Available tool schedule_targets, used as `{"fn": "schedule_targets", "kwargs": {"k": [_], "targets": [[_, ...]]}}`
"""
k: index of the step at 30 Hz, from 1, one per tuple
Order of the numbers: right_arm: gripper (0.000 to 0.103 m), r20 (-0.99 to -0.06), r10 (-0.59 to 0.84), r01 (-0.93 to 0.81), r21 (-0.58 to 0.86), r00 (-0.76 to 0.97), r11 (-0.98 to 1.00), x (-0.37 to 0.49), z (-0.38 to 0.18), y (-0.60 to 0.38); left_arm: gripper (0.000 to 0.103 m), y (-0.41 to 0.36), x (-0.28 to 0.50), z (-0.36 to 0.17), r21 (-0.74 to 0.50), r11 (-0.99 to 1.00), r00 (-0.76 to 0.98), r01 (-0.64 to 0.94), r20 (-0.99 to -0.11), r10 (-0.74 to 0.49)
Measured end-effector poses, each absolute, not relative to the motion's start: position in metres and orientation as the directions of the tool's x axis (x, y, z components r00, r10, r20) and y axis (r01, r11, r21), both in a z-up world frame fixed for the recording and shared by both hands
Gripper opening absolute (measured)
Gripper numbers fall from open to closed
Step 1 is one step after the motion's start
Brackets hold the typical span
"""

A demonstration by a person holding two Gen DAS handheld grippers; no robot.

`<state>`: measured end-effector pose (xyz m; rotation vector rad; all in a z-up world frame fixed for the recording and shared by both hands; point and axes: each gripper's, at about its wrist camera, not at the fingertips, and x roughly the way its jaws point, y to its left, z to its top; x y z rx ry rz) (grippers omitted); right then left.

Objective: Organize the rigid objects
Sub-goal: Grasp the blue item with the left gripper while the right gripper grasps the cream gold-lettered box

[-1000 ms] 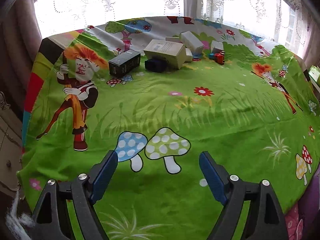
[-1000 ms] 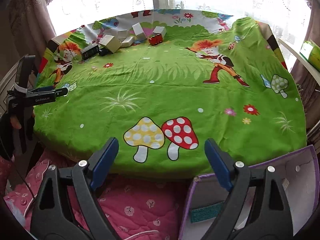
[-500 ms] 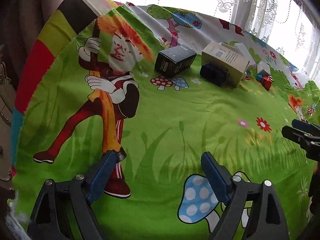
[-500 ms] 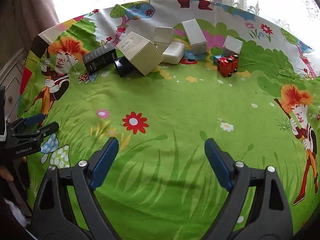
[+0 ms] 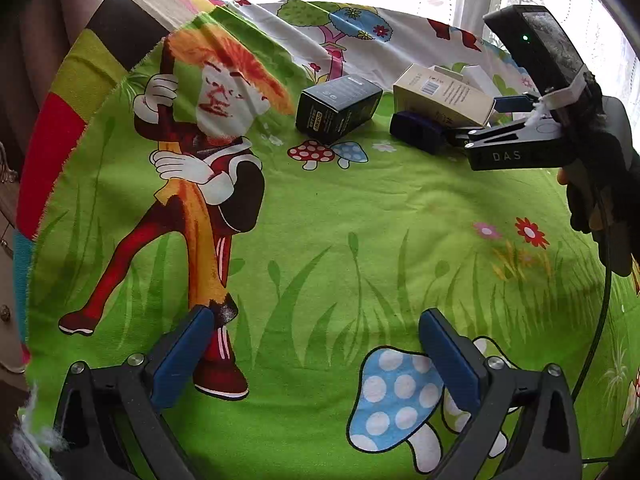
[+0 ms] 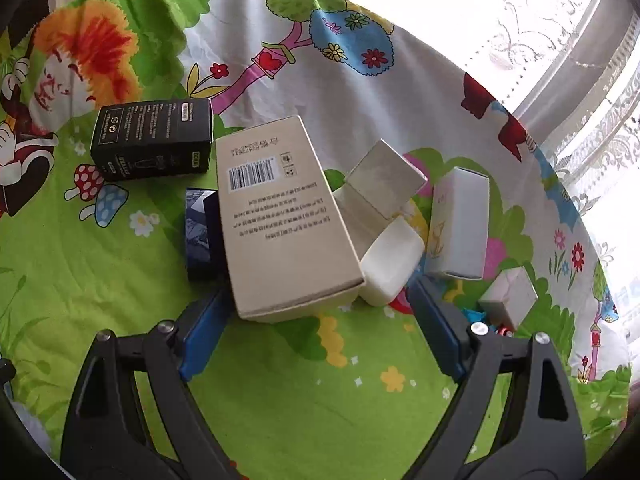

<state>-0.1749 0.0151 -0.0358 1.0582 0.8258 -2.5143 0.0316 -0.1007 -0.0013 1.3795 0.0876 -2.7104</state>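
**Right gripper at the beige box, left gripper idle**

Left wrist view: left gripper (image 5: pixel 316 354) spread wide, holding nothing, above the green cartoon-print cloth (image 5: pixel 360 208). Long beige cardboard box (image 5: pixel 442 94) lies far off; black rectangular carton (image 5: pixel 338 109) just left of it.

Right wrist view: right gripper (image 6: pixel 316 320) spread apart, blue pads flanking the beige box's (image 6: pixel 280 216) near end, not clamped. Dark blue small box (image 6: pixel 202 236) touches the beige box's left side; white cartons (image 6: pixel 458 224) on its right.
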Motion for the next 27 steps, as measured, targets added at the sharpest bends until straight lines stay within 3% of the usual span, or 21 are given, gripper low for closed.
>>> {"fn": "schedule_targets", "kwargs": {"k": [2,3,4,8,13,14,15,16,20,25,27], "targets": [[0.081,-0.711,-0.113,0.495,-0.357,-0.694,-0.792,-0.176,-0.031,0.013,0.103,-0.101,0.031,-0.002,-0.006,-0.993,-0.585,0.114,-0.809,-0.062],[0.059,-0.727,-0.161,0.524,-0.304,-0.667,-0.796,-0.176,-0.028,0.015,0.103,-0.101,0.032,-0.001,-0.005,-0.993,-0.585,0.114,-0.809,-0.063],[0.055,-0.743,-0.188,0.533,-0.257,-0.643,-0.806,-0.175,-0.025,0.018,0.103,-0.100,0.032,-0.001,-0.005,-0.993,-0.585,0.114,-0.809,-0.063],[0.055,-0.724,-0.455,0.528,0.148,-0.518,-0.836,-0.147,0.000,0.059,0.103,-0.100,0.033,-0.001,-0.005,-0.993,-0.585,0.114,-0.809,-0.063],[0.059,-0.718,-0.590,0.320,0.498,-0.369,-0.806,-0.119,-0.021,0.131,0.103,-0.099,0.034,-0.001,-0.004,-0.993,-0.584,0.114,-0.809,-0.064],[0.062,-0.753,-0.534,0.278,0.457,-0.384,-0.845,-0.109,-0.027,0.141,0.103,-0.099,0.034,-0.001,-0.004,-0.993,-0.584,0.114,-0.809,-0.064],[0.076,-0.767,-0.479,0.270,0.398,-0.427,-0.877,-0.102,-0.027,0.148,0.103,-0.099,0.034,-0.001,-0.004,-0.993,-0.584,0.114,-0.809,-0.064],[0.082,-0.764,-0.438,0.266,0.349,-0.474,-0.898,-0.094,-0.024,0.155,0.103,-0.099,0.034,-0.001,-0.005,-0.993,-0.585,0.114,-0.809,-0.063],[0.083,-0.746,-0.285,0.255,0.158,-0.602,-0.954,-0.077,-0.007,0.171,0.103,-0.098,0.034,-0.001,-0.005,-0.993,-0.584,0.114,-0.809,-0.063],[0.088,-0.723,-0.225,0.414,-0.092,-0.653,-0.905,-0.073,0.008,0.126,0.103,-0.098,0.034,-0.002,-0.005,-0.994,-0.585,0.113,-0.809,-0.062],[0.092,-0.725,-0.236,0.459,-0.125,-0.648,-0.879,-0.083,0.003,0.111,0.103,-0.098,0.034,-0.002,-0.005,-0.994,-0.585,0.113,-0.809,-0.062]]}}
